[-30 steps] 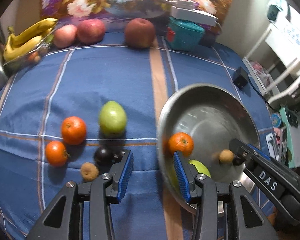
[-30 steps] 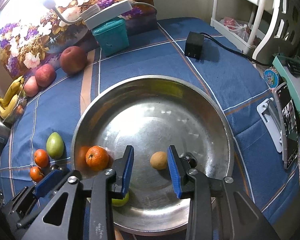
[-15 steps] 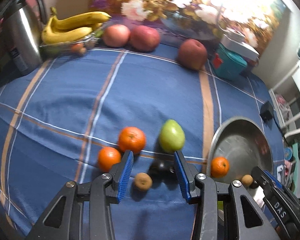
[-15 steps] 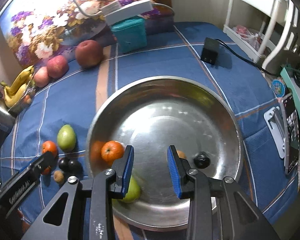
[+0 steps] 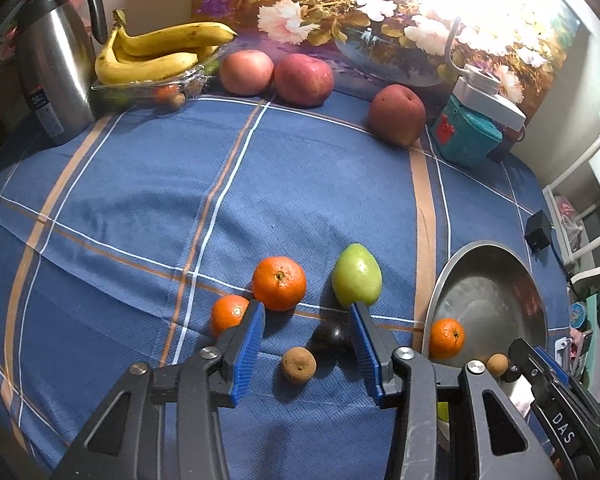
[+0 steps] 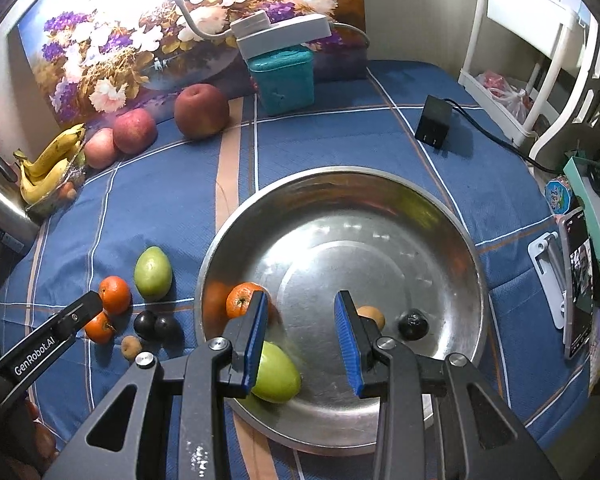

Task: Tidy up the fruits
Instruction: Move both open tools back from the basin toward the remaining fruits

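Observation:
On the blue checked cloth lie two oranges (image 5: pixel 279 283) (image 5: pixel 229 315), a green fruit (image 5: pixel 357 276), dark plums (image 5: pixel 332 336) and a small brown fruit (image 5: pixel 298 366). My left gripper (image 5: pixel 310 344) hovers over them with its jaws opening; the brown fruit and a plum sit below the gap, untouched. The steel bowl (image 6: pixel 452 224) holds an orange (image 6: pixel 242 300), a green fruit (image 6: pixel 278 374), a small brown fruit (image 6: pixel 373 314) and a dark plum (image 6: pixel 412 324). My right gripper (image 6: pixel 302 340) hangs open and empty above the bowl's near side.
Along the back stand three apples (image 5: pixel 397 115), bananas (image 5: pixel 156 56) in a clear dish, a steel kettle (image 5: pixel 48 68), a teal box (image 5: pixel 466 136) with a lamp, and a flower picture. A black adapter (image 6: pixel 434 122) and a white rack (image 6: pixel 540 60) are on the right.
The left gripper swung left from the bowl to the loose fruit on the cloth, and its jaws widened slightly. The right gripper shifted left over the bowl; the brown fruit no longer lies between its fingers.

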